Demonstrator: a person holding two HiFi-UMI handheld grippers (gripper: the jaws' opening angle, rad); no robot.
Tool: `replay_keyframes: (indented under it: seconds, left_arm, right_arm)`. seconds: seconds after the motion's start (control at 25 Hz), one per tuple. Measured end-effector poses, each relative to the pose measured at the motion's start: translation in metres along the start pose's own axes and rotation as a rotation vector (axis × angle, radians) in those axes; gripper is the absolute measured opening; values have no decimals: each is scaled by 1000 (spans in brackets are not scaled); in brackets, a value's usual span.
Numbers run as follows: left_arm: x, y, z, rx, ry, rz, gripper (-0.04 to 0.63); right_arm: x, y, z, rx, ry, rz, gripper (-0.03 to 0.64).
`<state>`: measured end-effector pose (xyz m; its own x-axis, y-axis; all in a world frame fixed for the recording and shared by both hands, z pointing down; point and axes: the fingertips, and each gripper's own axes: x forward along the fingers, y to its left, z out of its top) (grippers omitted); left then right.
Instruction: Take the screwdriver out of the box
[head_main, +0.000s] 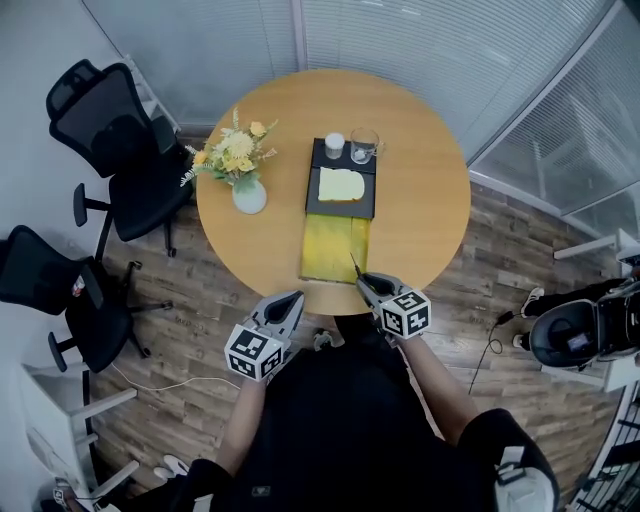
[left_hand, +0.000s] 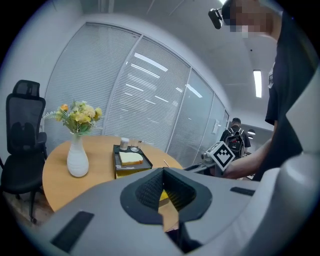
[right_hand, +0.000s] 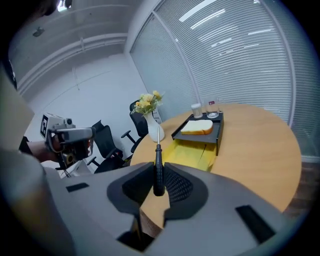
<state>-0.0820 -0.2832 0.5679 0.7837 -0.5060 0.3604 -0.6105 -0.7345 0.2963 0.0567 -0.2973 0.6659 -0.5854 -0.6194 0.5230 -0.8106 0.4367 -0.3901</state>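
My right gripper (head_main: 364, 281) (right_hand: 159, 181) is shut on a black-handled screwdriver (right_hand: 158, 165), whose thin metal shaft sticks up above the jaws and slants over the table's near edge (head_main: 354, 266). The open yellow box (head_main: 334, 248) (right_hand: 192, 152) lies flat on the round wooden table, just beyond that gripper. My left gripper (head_main: 289, 302) (left_hand: 162, 192) hangs shut and empty below the table edge, left of the box.
A black tray (head_main: 343, 181) with a slice of bread (head_main: 341, 185), a white cup (head_main: 334, 145) and a glass (head_main: 364, 146) sits behind the box. A white vase of yellow flowers (head_main: 243, 170) stands at the table's left. Two black office chairs (head_main: 115, 135) stand left.
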Motion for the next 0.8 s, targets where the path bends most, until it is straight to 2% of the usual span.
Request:
replay_keyframes:
  seconds: [0.32, 0.8]
  left_arm:
    - [-17, -4, -6, 1, -14, -5, 4]
    - [-28, -11, -10, 9, -23, -8, 5]
  right_arm:
    - [-43, 23, -3, -10, -107, 33, 58]
    - [-72, 59, 39, -55, -281, 152, 58]
